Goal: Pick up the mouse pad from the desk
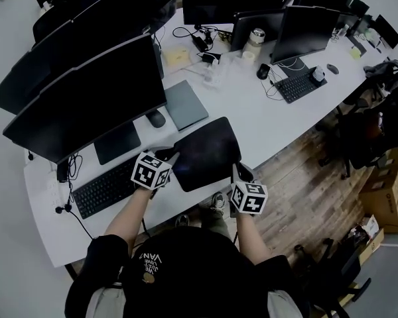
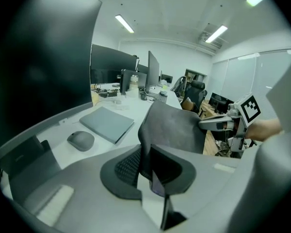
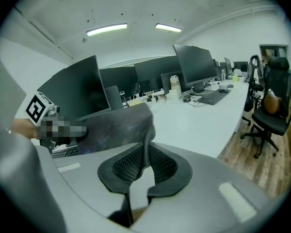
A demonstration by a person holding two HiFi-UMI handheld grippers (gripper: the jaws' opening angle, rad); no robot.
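Observation:
The dark mouse pad [image 1: 205,152] hangs off the white desk [image 1: 272,121], held between both grippers and sagging a little. My left gripper [image 1: 172,158] is shut on its left edge, and my right gripper [image 1: 236,171] is shut on its near right corner. In the left gripper view the pad [image 2: 177,125] stands on edge, pinched between the jaws at the left gripper [image 2: 146,166], with the right gripper [image 2: 233,123] at its far side. In the right gripper view the pad [image 3: 111,130] curls up out of the right gripper [image 3: 146,160], and the left gripper [image 3: 43,113] holds its other end.
A grey mouse [image 1: 156,118] and a flat grey laptop [image 1: 184,103] lie just beyond the pad. A black keyboard [image 1: 106,189] sits to the left under a row of monitors [image 1: 86,95]. A second keyboard [image 1: 300,85] lies farther right. Wooden floor and office chairs [image 1: 368,131] border the desk's right edge.

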